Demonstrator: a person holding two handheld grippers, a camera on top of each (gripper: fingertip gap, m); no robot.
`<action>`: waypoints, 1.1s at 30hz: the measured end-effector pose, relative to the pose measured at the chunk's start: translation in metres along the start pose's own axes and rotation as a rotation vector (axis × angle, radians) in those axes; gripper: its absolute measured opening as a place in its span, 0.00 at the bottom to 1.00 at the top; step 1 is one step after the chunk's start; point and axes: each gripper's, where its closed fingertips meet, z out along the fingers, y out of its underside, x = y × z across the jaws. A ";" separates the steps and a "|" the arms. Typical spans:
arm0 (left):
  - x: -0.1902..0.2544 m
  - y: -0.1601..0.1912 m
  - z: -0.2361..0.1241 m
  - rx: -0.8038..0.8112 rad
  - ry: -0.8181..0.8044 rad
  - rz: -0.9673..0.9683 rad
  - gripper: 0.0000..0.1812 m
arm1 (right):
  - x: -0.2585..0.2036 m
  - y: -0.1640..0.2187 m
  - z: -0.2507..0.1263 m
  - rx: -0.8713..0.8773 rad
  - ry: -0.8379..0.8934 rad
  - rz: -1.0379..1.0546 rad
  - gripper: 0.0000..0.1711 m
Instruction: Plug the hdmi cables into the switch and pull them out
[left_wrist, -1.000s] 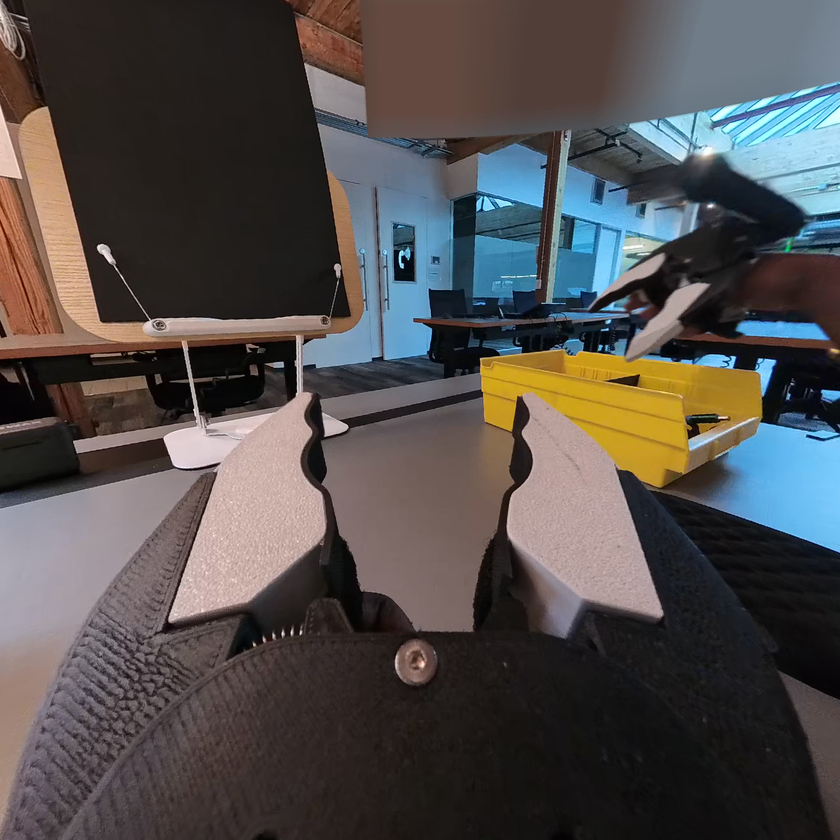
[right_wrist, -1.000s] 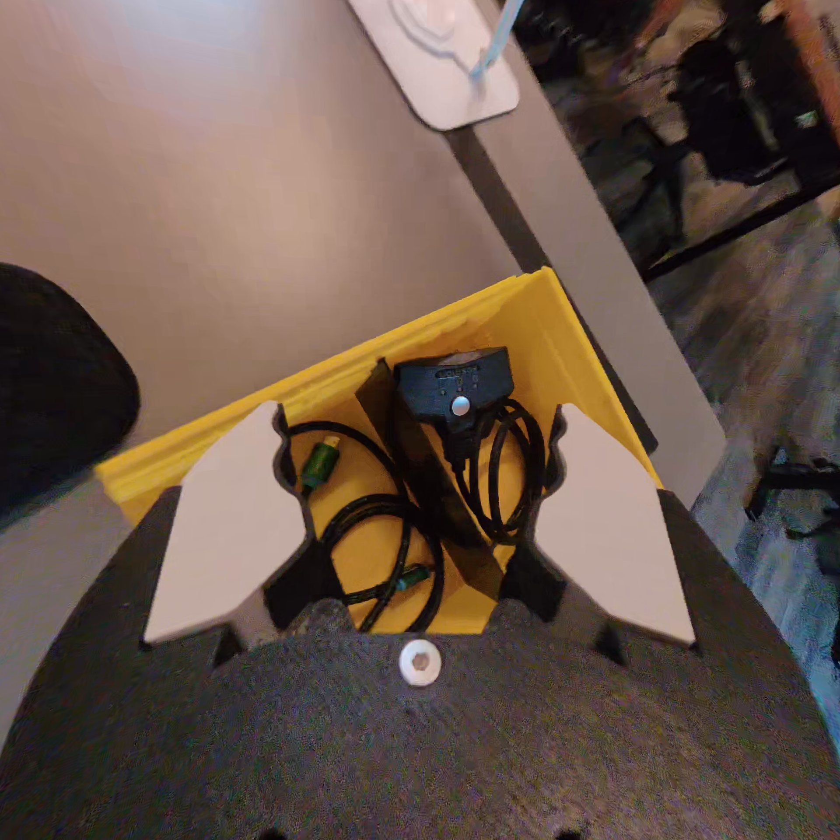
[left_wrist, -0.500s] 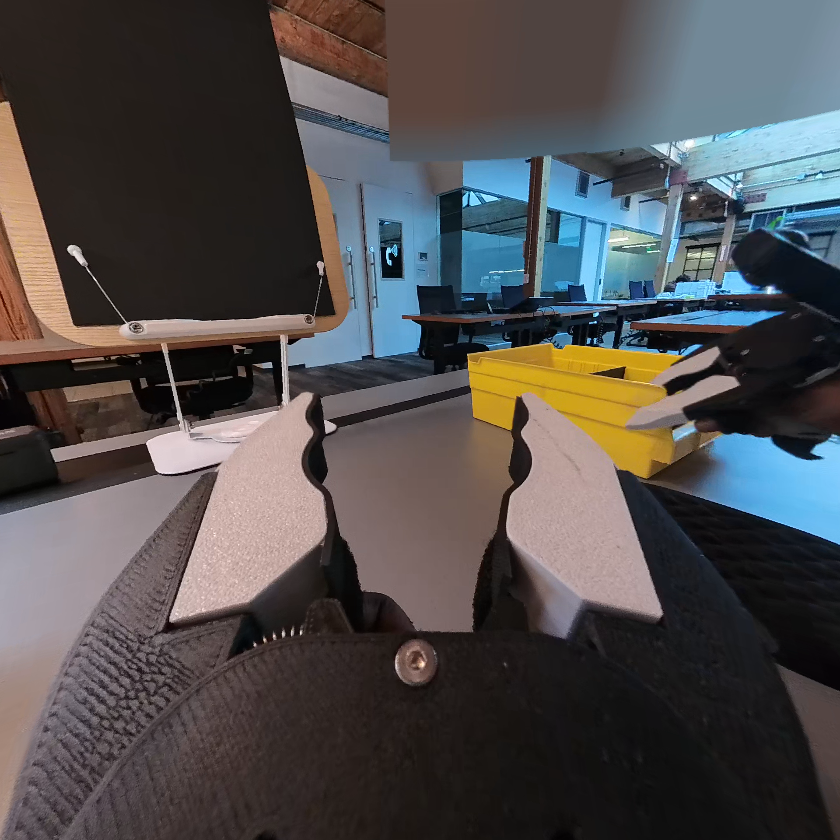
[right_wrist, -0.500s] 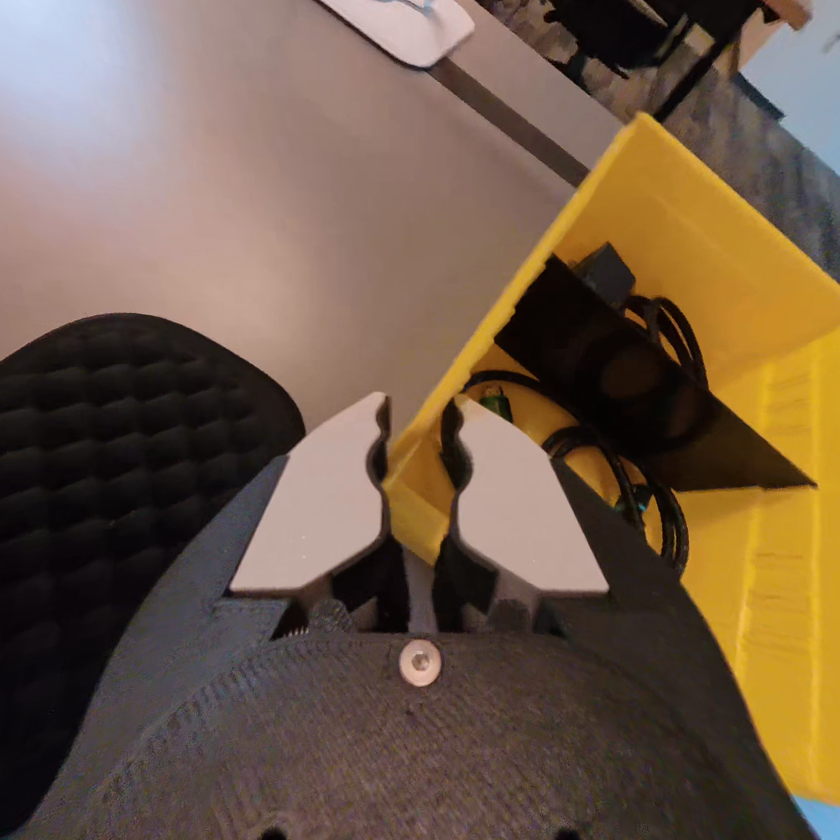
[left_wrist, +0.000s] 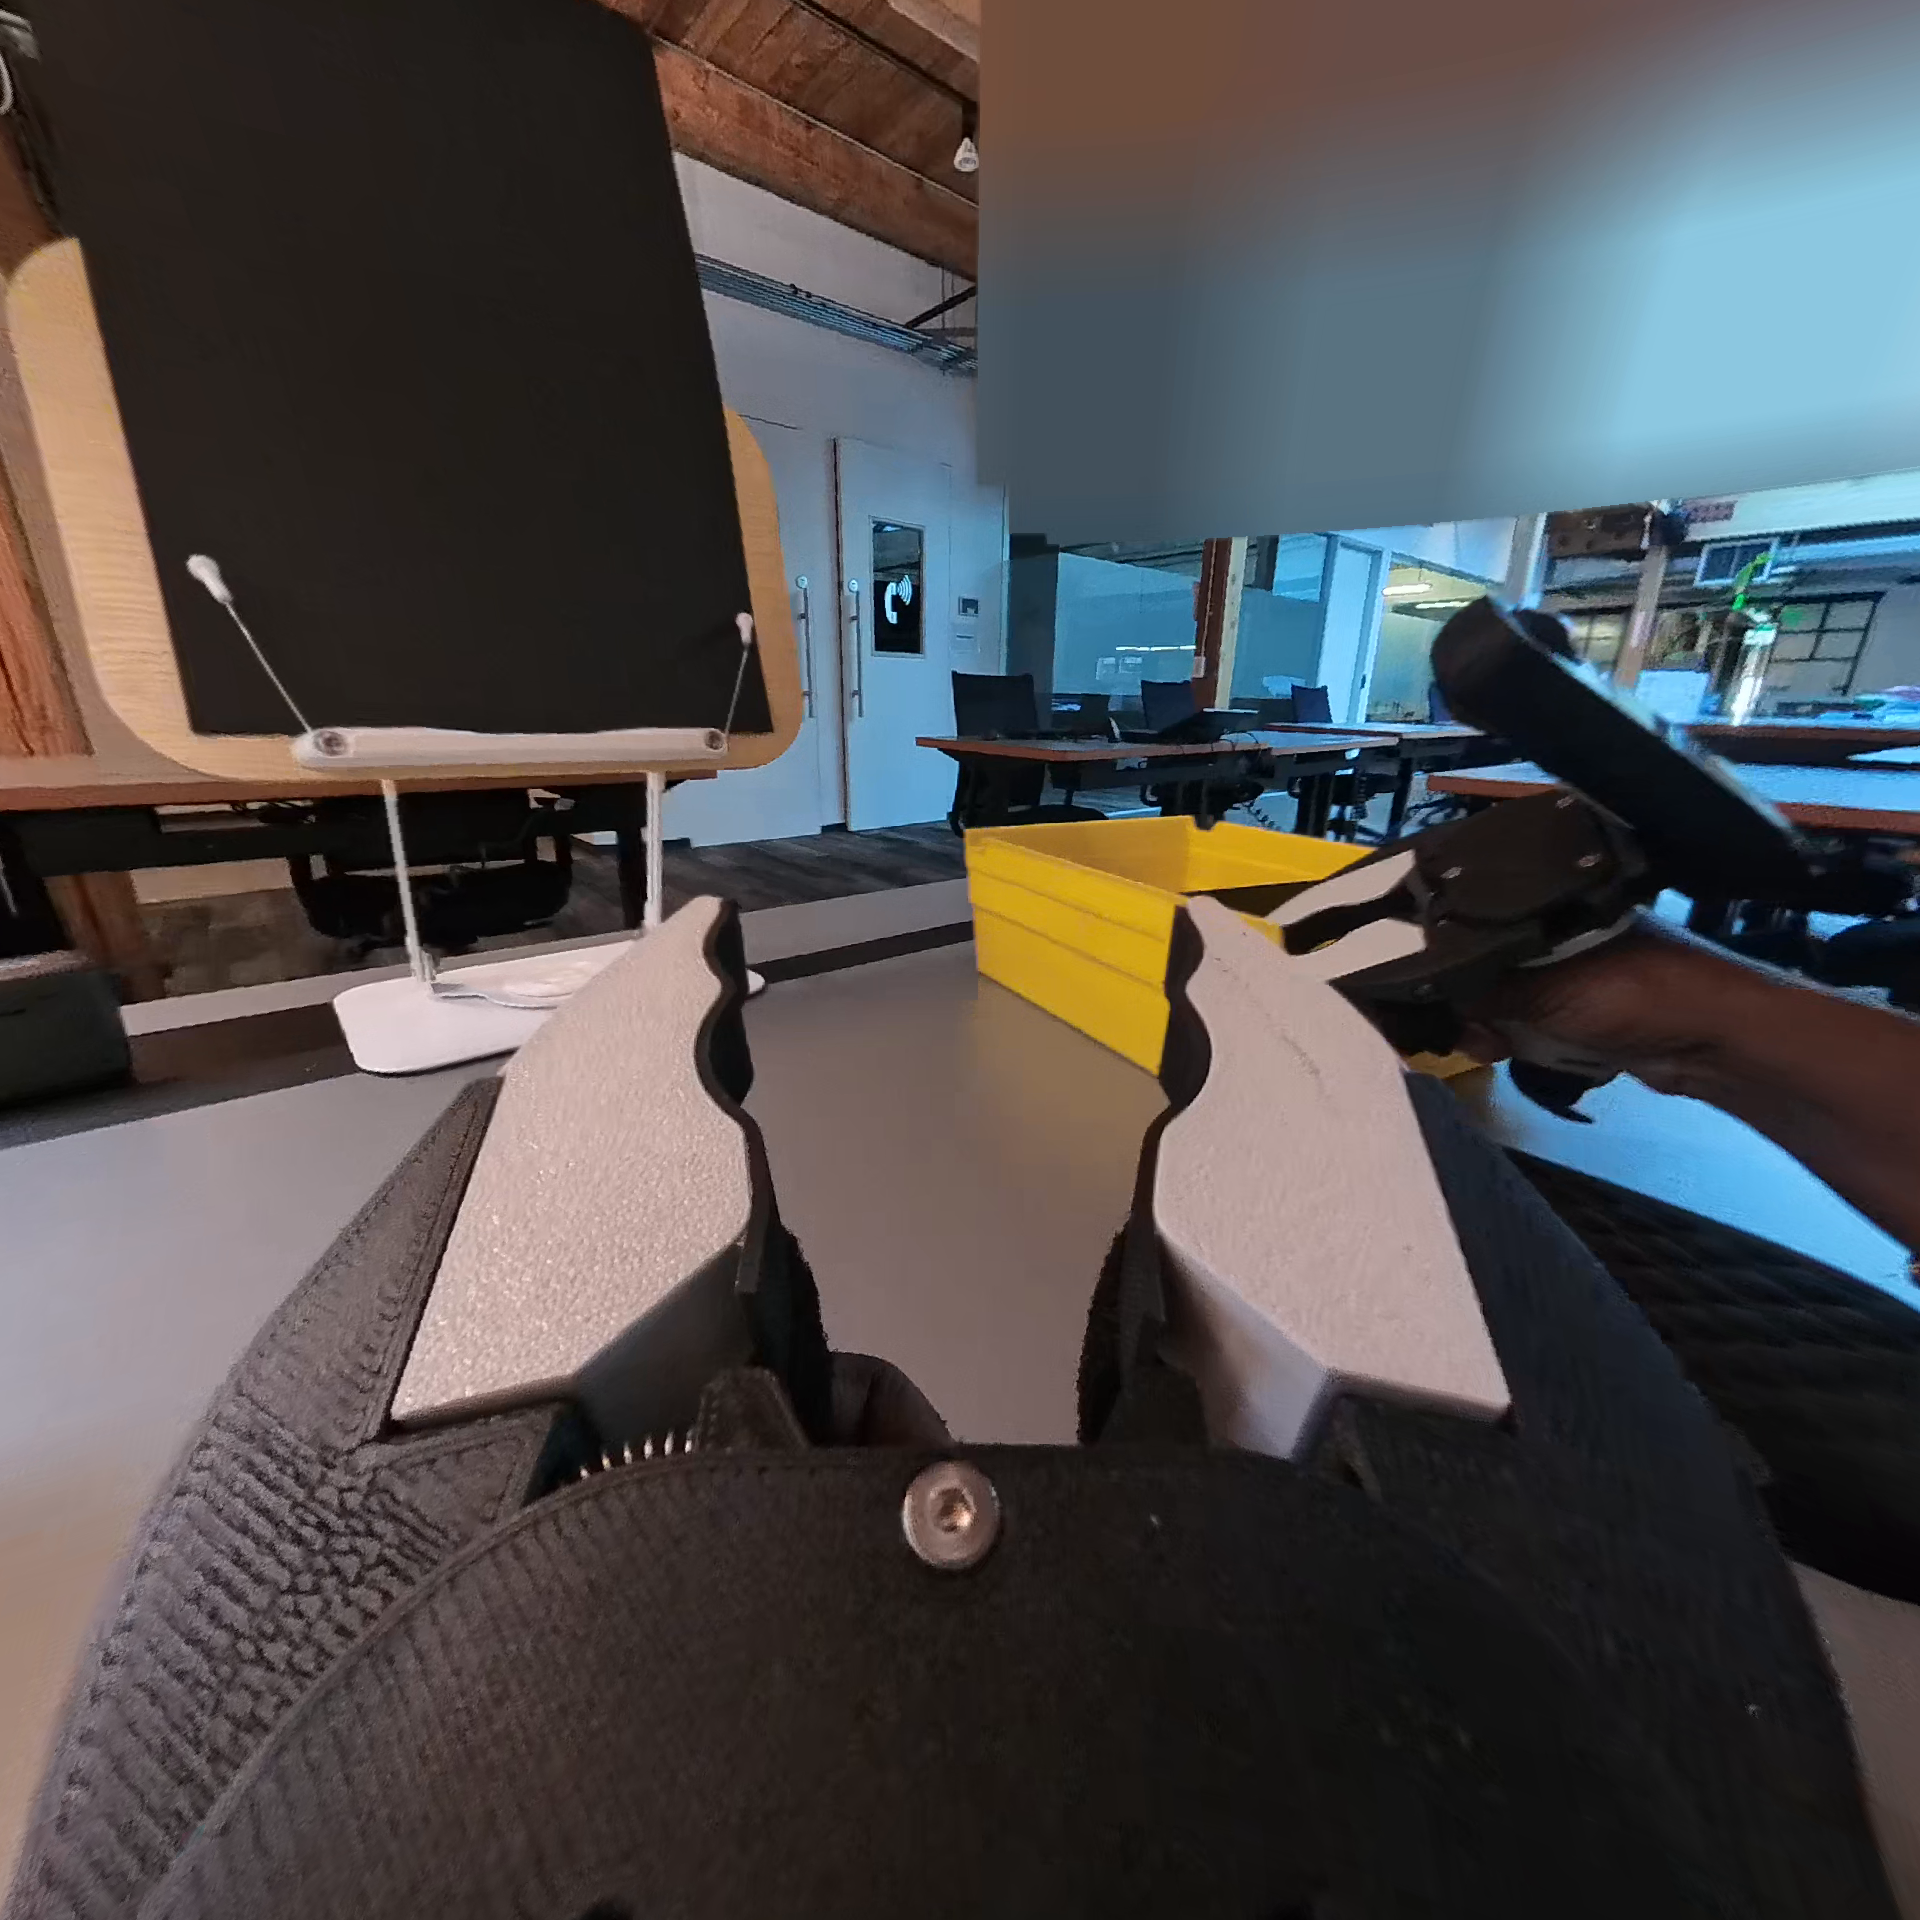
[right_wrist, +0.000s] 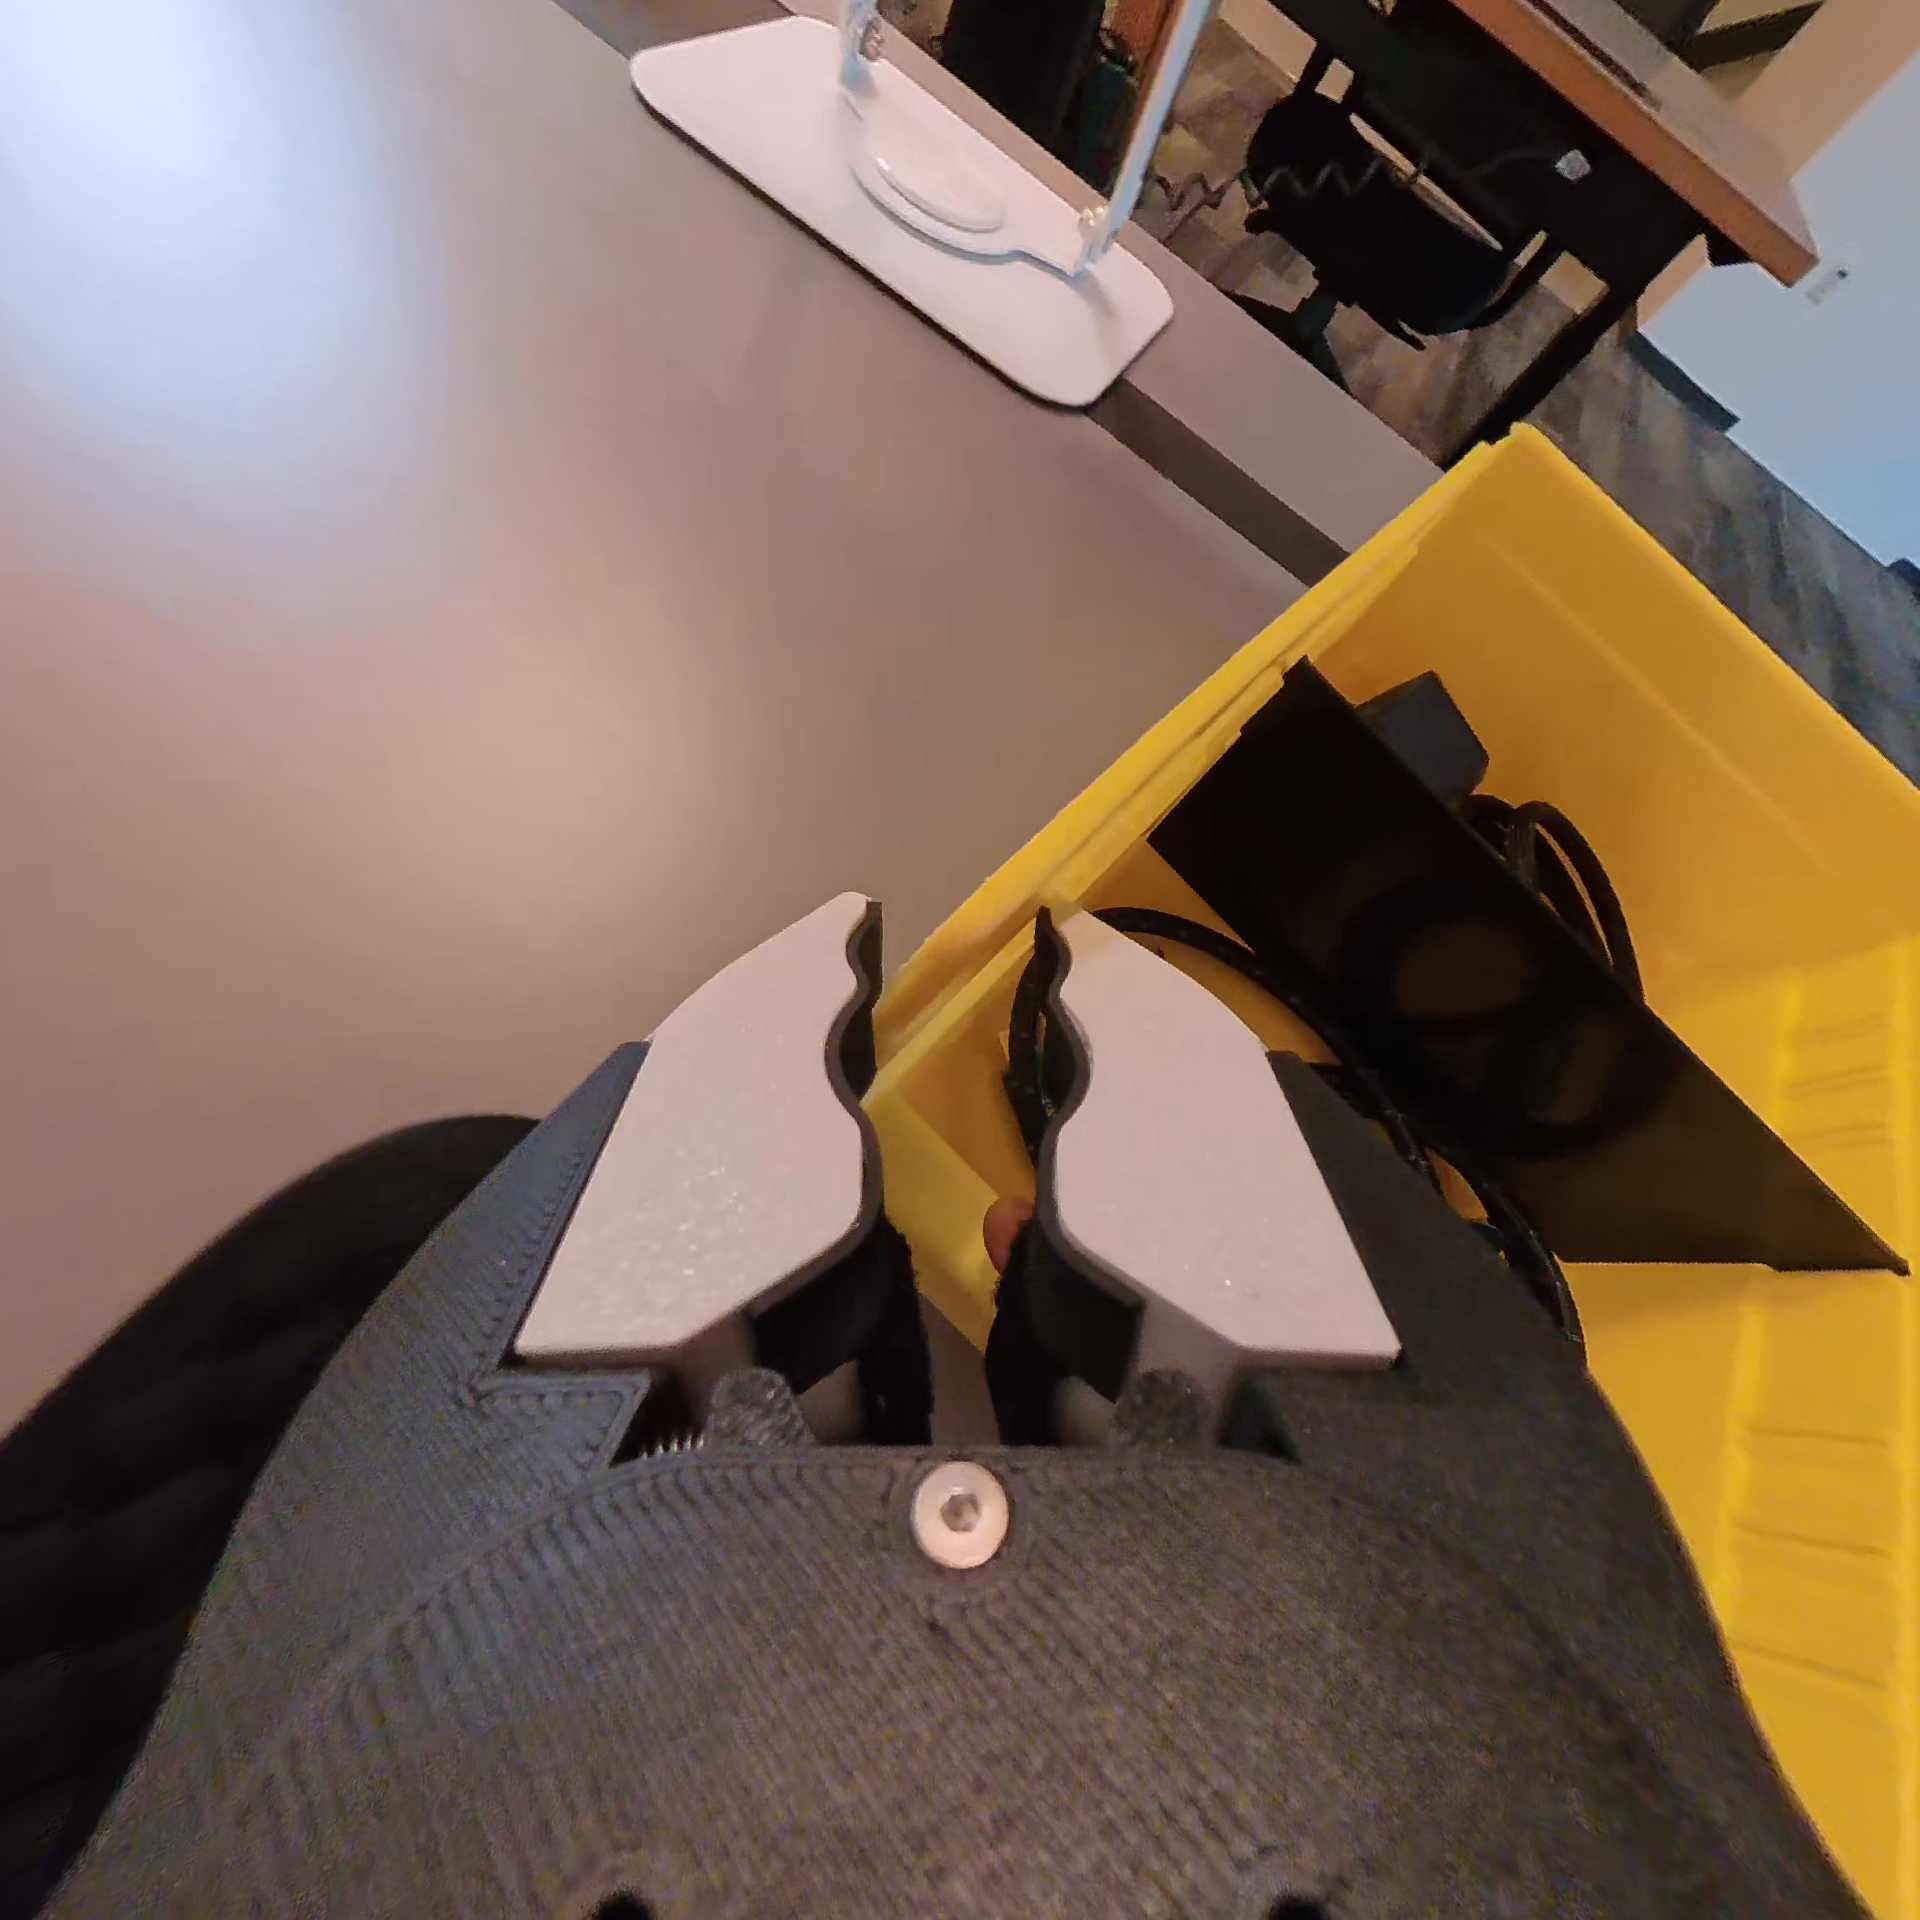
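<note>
Grip on the yellow bin (right_wrist: 1558, 665) by the right claw (right_wrist: 956, 935): clamped over the bin's near wall at a corner, left finger outside against the yellow plastic, right finger (right_wrist: 1195, 1143) inside the compartment. Held from behind by a hand (left_wrist: 1621, 1018), seen in the left wrist view.

Inside the bin, just ahead and right of the right claw, a black divider (right_wrist: 1455, 987) set slantwise across the floor. On the near side of it, touching the inner finger, a black HDMI cable (right_wrist: 1174, 925) curving away under the divider's edge. Beyond the divider, a small black switch (right_wrist: 1423, 727) against the bin's wall, with a second coil of black cable (right_wrist: 1579, 862) just beside it. Whether plugged in or not, cannot tell, the joint being hidden by the divider.

Left claw (left_wrist: 956, 935) spread wide with nothing between the fingers, low over the grey table (left_wrist: 935, 1143) and well short of the bin. Ahead and left of it, a white stand base (left_wrist: 468, 1008) carrying a black board (left_wrist: 416, 364) upright. To its right, close by on the table, a black textured mat (left_wrist: 1714, 1320), also below and left of the right claw.
</note>
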 end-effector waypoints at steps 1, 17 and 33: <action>-0.002 -0.002 -0.002 0.000 0.000 -0.011 0.43 | -0.005 -0.004 0.003 -0.001 -0.004 -0.006 0.17; -0.020 -0.064 -0.077 -0.072 0.126 0.017 0.42 | -0.129 -0.086 0.043 0.113 -0.192 -0.065 0.17; -0.088 -0.097 -0.161 -0.042 -0.221 0.178 0.41 | -0.277 -0.166 0.071 0.191 -0.412 -0.243 0.23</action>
